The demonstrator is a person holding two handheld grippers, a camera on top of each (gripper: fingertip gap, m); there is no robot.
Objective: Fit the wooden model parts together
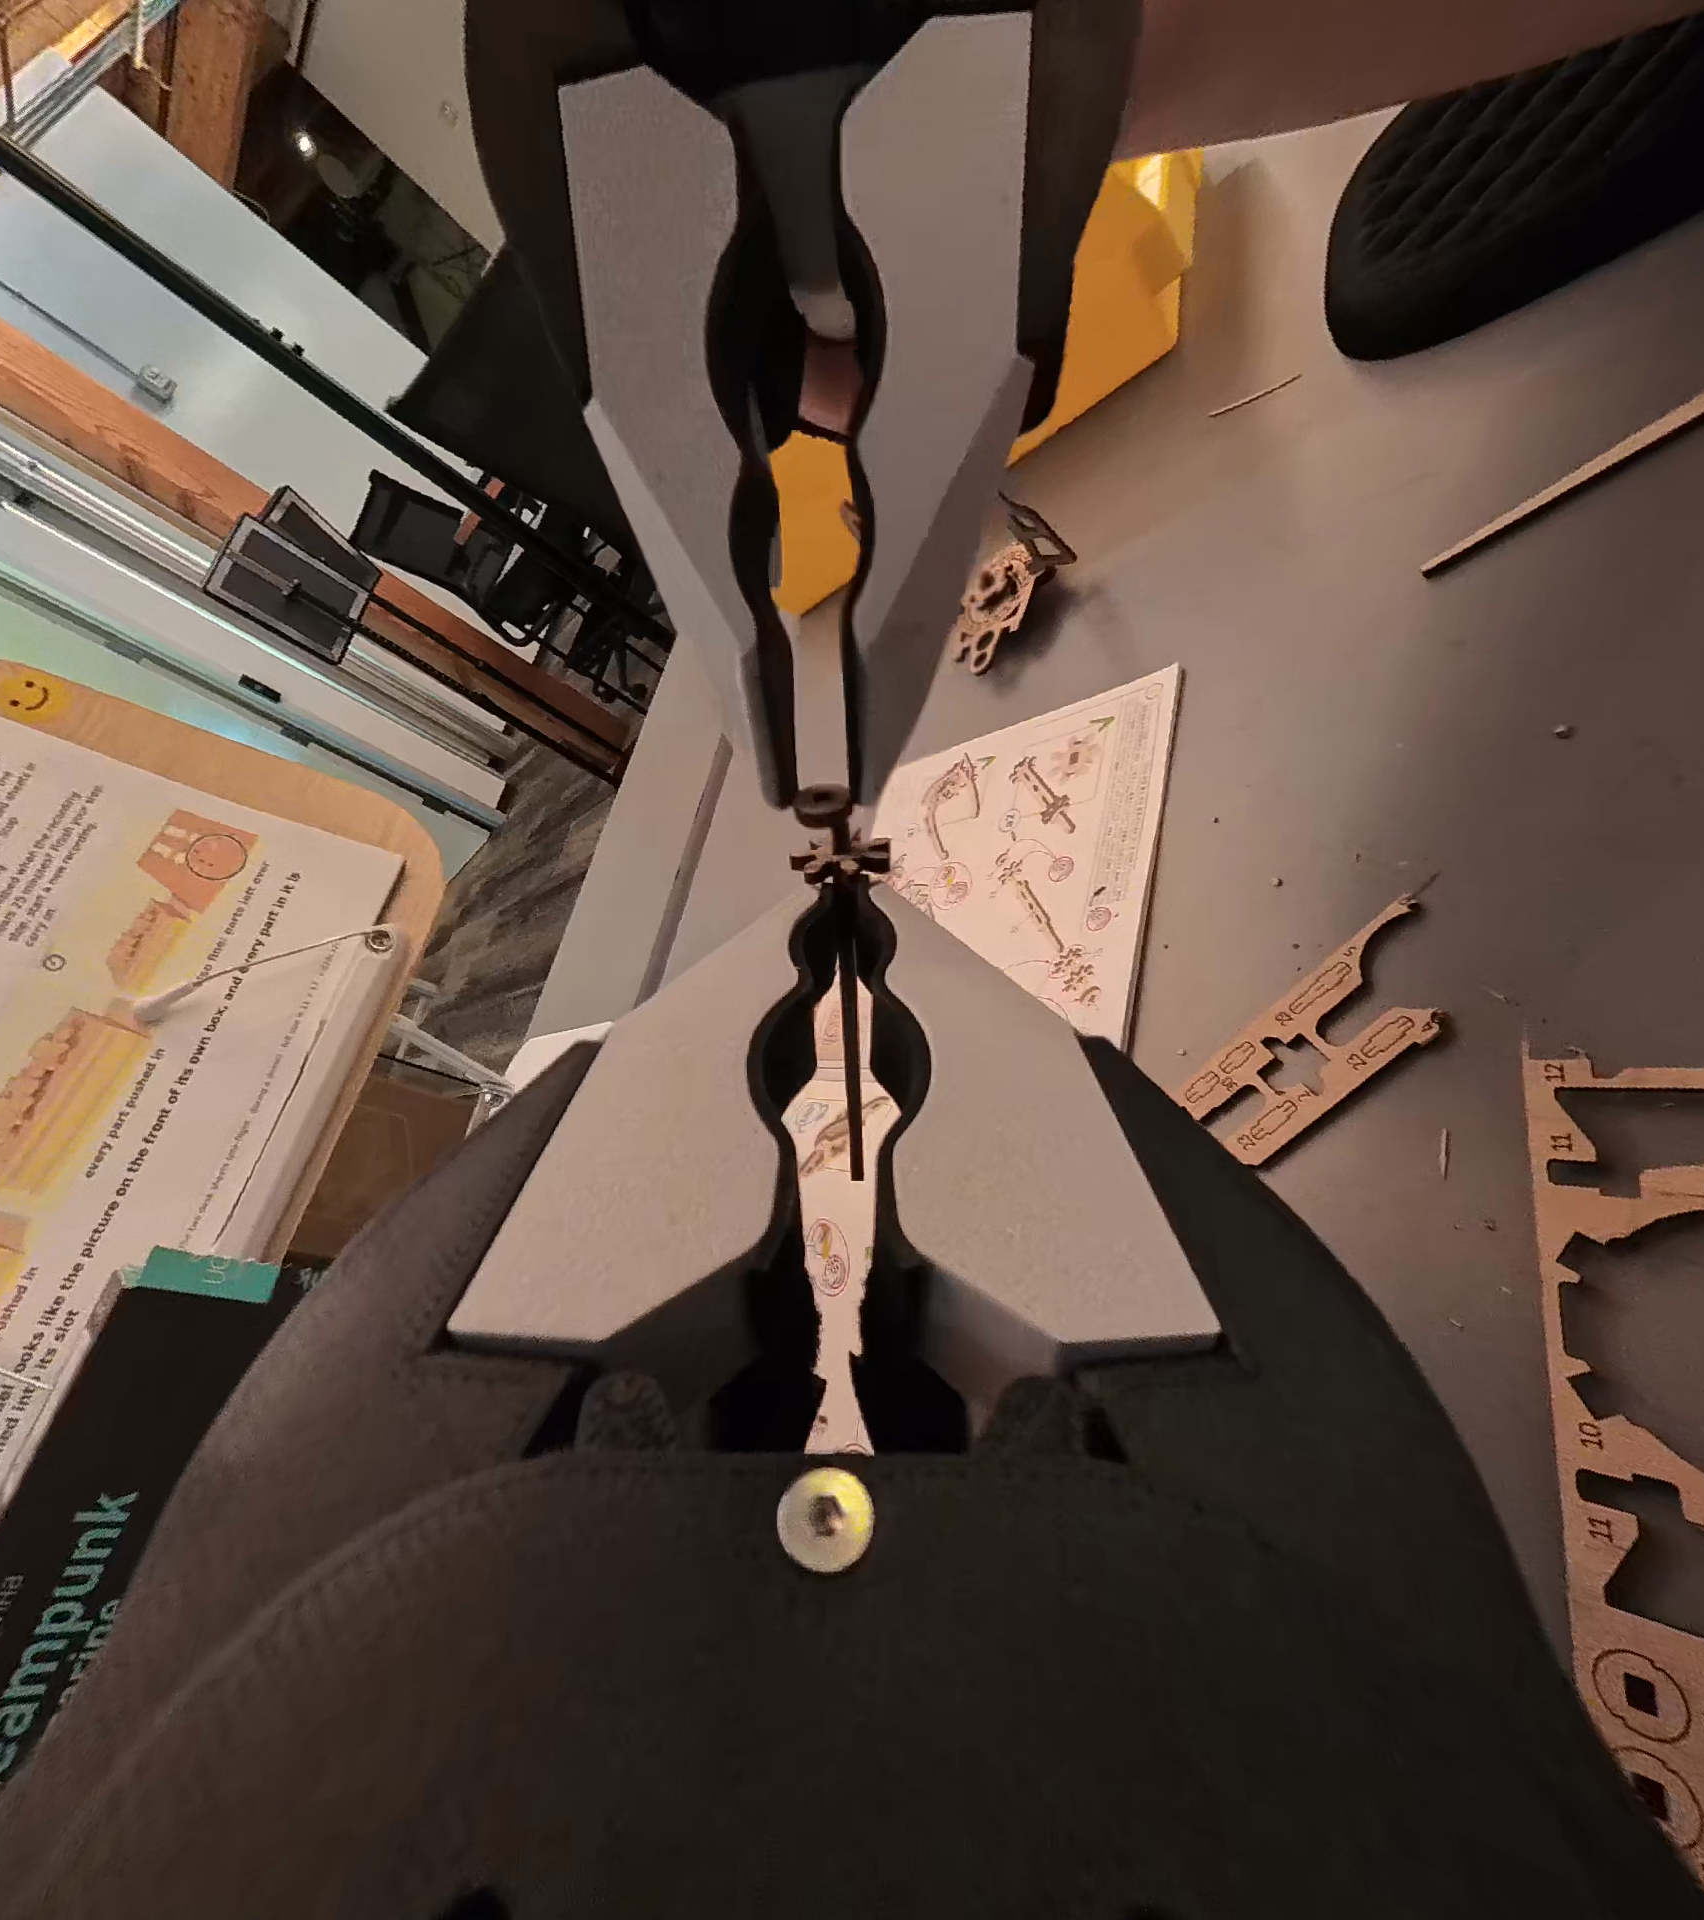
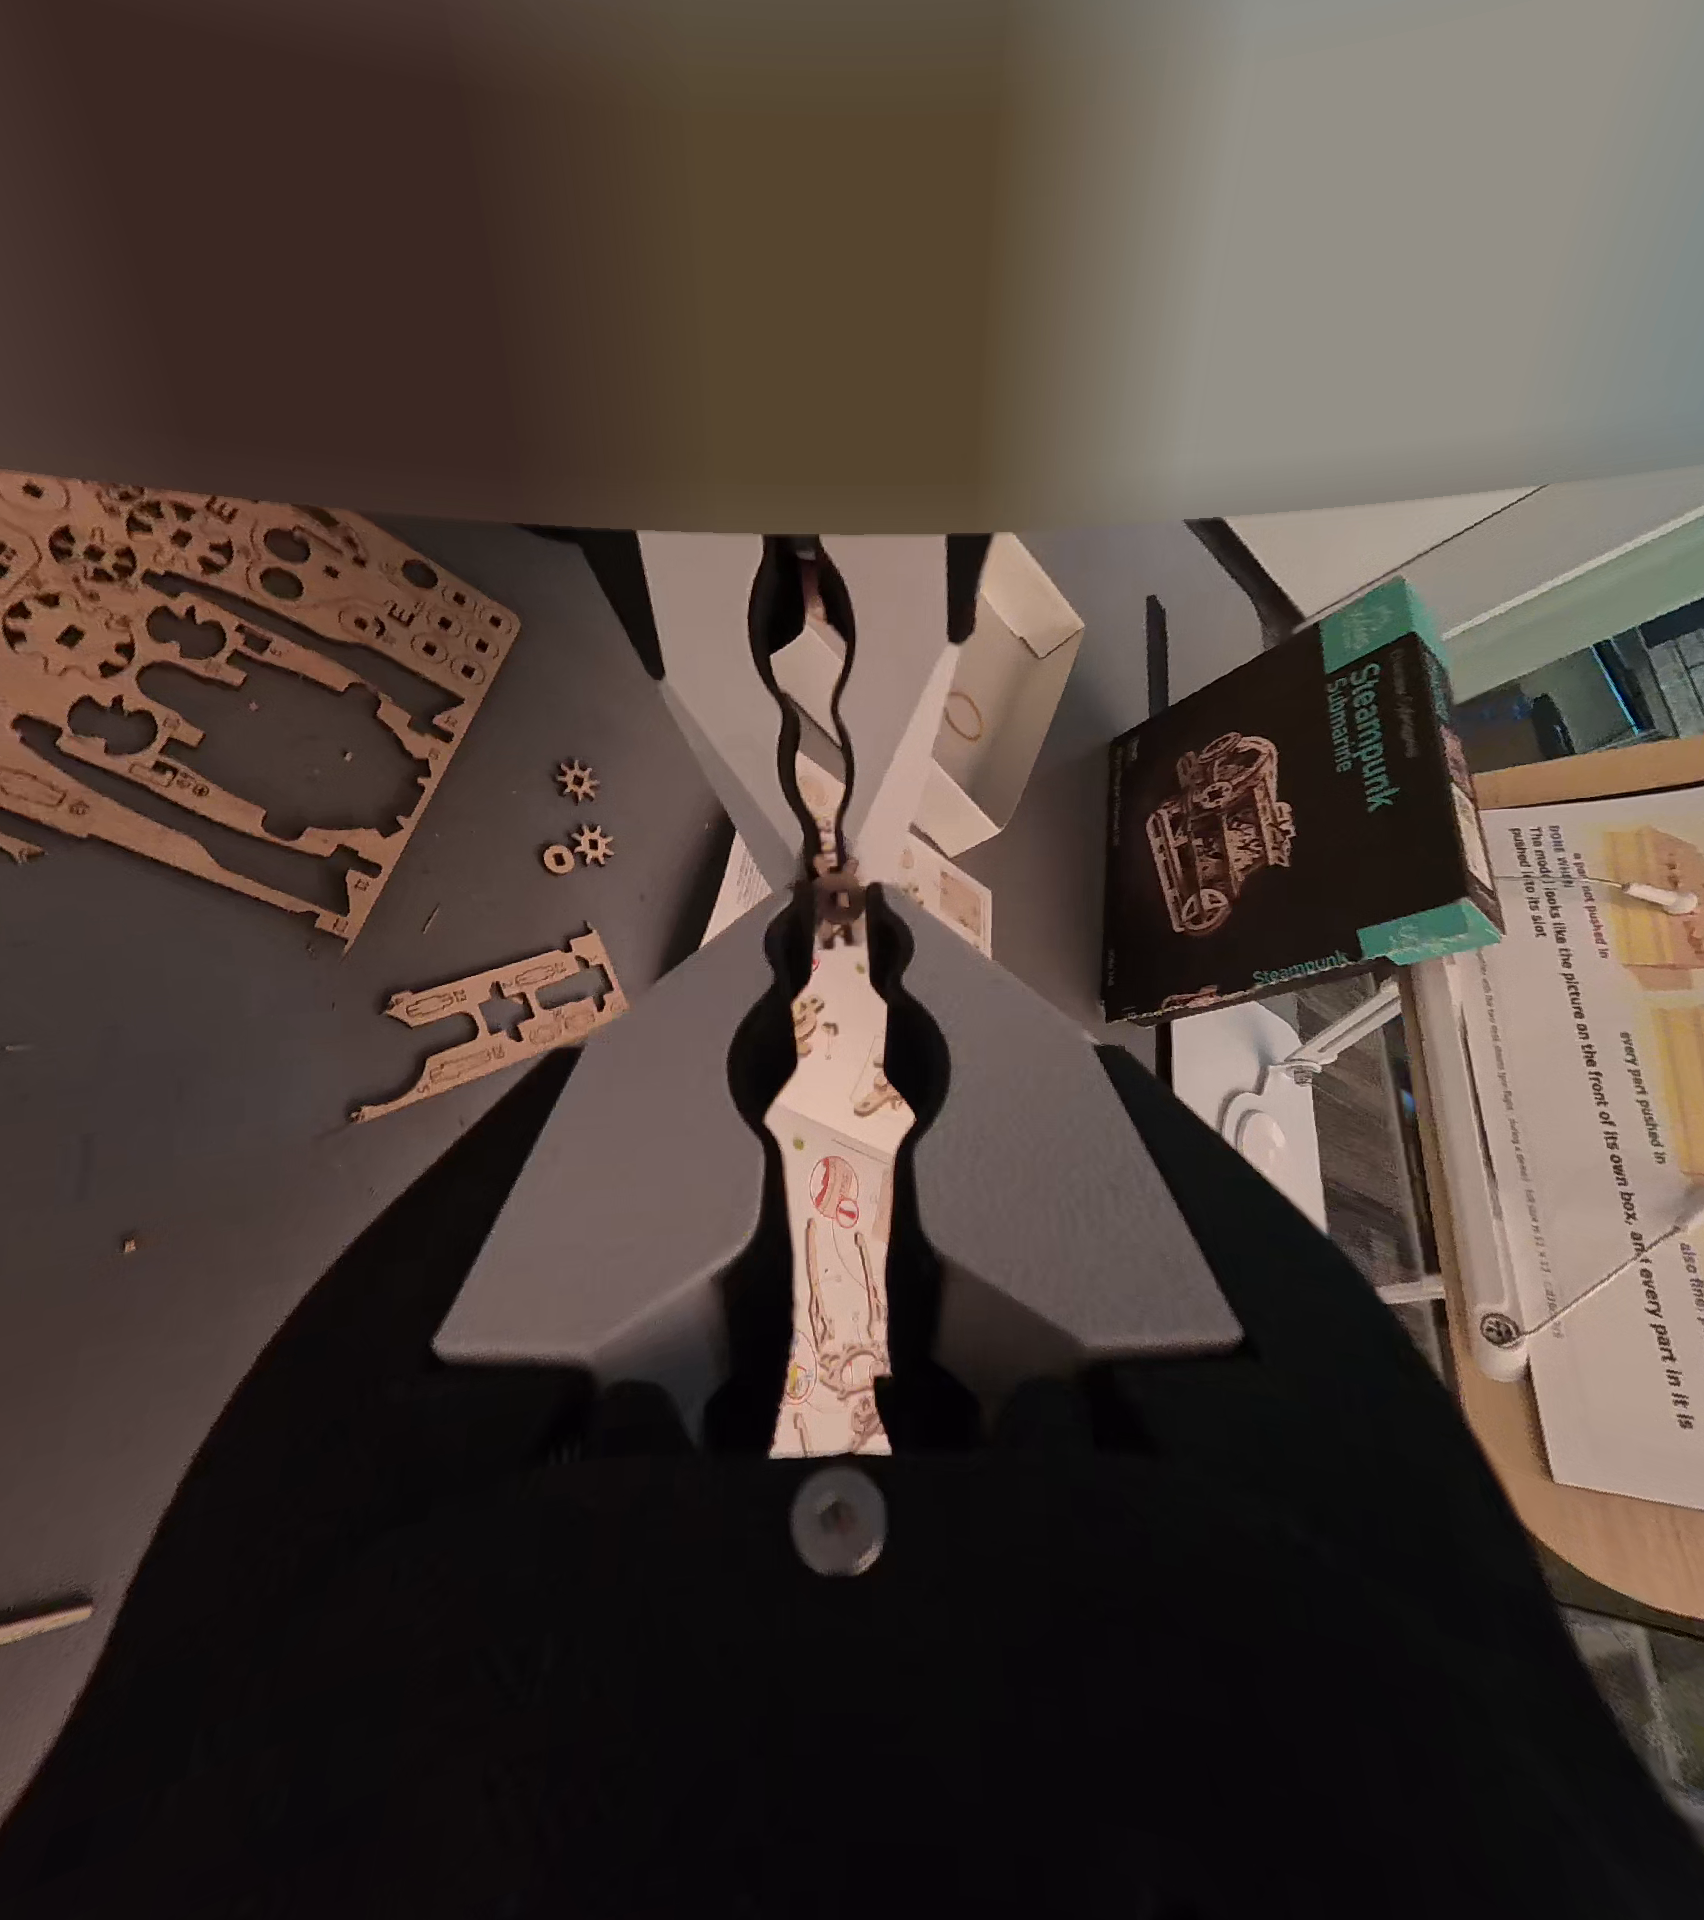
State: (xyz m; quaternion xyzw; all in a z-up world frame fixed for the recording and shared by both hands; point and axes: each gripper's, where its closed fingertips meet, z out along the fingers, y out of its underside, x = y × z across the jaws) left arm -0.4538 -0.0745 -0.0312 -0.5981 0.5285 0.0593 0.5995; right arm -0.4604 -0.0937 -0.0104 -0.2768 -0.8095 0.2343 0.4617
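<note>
In the left wrist view my left gripper [image 1: 840, 902] is shut on a thin dark wooden axle [image 1: 852, 1039] that carries a small toothed gear [image 1: 837, 860] just past the fingertips. My right gripper [image 1: 820, 792] comes in from above, tip to tip with it, shut on a small round wooden ring [image 1: 820, 802] that touches the axle's end. In the right wrist view my right gripper [image 2: 835, 906] pinches the ring [image 2: 840, 894], and the left gripper [image 2: 827, 854] meets it from the far side. Both are held above the grey table [image 1: 1450, 779].
An instruction sheet [image 1: 1066, 831] lies under the grippers. Punched wooden part sheets [image 1: 1658, 1455] [image 2: 152, 707], a small offcut [image 2: 505, 1018], two loose gears [image 2: 578, 779] and a partly built piece [image 1: 1009, 592] lie around. The kit box [image 2: 1295, 810] stands at the table edge. Less than 4 cm separates the two grippers' tips.
</note>
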